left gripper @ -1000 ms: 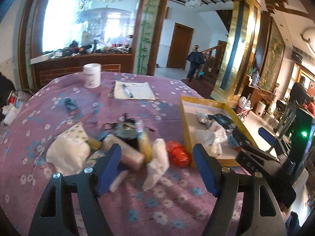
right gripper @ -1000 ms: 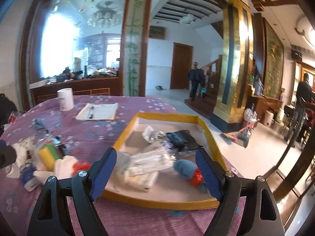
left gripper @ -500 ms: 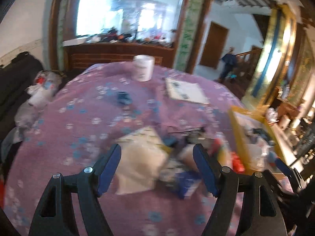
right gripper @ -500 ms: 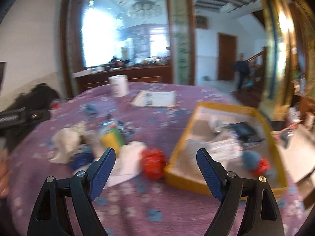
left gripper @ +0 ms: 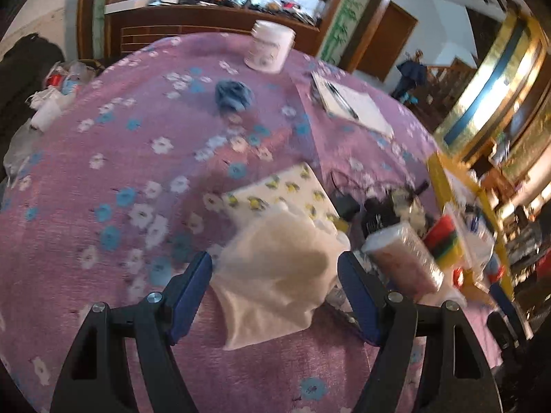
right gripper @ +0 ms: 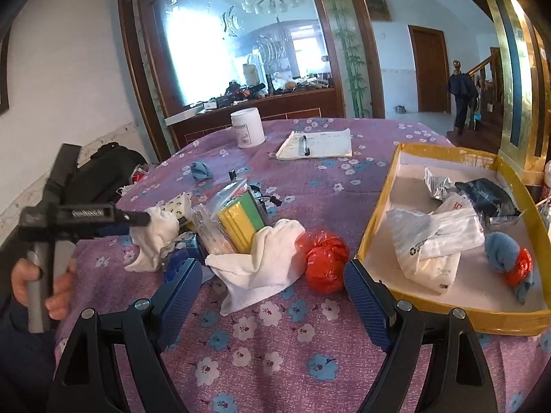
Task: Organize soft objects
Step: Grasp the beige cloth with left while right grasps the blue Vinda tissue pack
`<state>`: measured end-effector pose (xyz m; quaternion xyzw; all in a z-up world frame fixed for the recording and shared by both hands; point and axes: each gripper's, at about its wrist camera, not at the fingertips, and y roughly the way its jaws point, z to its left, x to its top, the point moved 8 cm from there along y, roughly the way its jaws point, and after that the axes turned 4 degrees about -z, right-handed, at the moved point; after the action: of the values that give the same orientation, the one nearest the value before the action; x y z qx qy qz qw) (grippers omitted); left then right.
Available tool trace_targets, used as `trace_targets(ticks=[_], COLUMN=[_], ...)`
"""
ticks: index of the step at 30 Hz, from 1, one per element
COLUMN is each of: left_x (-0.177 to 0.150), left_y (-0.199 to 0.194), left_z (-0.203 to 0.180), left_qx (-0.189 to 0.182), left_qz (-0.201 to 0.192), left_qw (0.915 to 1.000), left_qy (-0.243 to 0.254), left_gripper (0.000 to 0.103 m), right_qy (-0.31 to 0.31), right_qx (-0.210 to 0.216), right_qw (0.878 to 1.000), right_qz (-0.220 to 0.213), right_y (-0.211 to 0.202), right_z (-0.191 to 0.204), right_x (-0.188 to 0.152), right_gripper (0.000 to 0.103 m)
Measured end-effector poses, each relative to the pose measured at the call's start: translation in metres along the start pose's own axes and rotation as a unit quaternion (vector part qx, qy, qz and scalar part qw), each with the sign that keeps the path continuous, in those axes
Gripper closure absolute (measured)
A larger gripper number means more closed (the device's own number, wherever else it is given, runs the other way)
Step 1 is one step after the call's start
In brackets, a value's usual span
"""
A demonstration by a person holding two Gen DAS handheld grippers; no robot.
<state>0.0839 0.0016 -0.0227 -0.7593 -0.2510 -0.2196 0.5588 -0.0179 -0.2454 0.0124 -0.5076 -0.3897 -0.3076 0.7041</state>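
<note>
White cloth (left gripper: pixel 275 268) is lying between the left gripper's (left gripper: pixel 273 289) parted fingers, awaiting pickup; the right gripper (right gripper: pixel 272 284), also parted, is facing 1 towel (right gripper: pixel 265 258) beside the tray (right gripper: pixel 447 313).

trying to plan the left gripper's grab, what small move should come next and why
Probably lower the left gripper a little further and close on the white cloth. Its blue fingers stand open on either side of the cloth, which lies bunched on the purple tablecloth, apparently not yet pinched. The yellow-rimmed tray already holds other soft things, so it likely goes there.
</note>
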Motion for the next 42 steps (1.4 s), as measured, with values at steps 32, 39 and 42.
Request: trace_targets(ticks=[32,39,42], left_x=[0.029,0.028,0.027], left_y=[-0.065,-0.064,-0.061], left_z=[0.014,0.011,0.010], left_qx=[-0.044,-0.065,-0.061], left_qz=[-0.141,-0.136,-0.133], left_qw=[0.9881,0.9877,0.9884], left_qy=[-0.042,-0.043,-0.040], left_gripper=[0.089,0.089,0.089], right_qy=[-0.123,-0.126,-0.115], right_qx=[0.081,0.076,0.091], right_qw=[0.976,0.976,0.981], right_qz=[0.158,0.161,0.126], right_y=[0.111,0.121,0.102], right_z=[0.113,0.109,0.112], right_x=[-0.016,-0.031,-0.020], right_gripper=[0.022,0.043,0.044])
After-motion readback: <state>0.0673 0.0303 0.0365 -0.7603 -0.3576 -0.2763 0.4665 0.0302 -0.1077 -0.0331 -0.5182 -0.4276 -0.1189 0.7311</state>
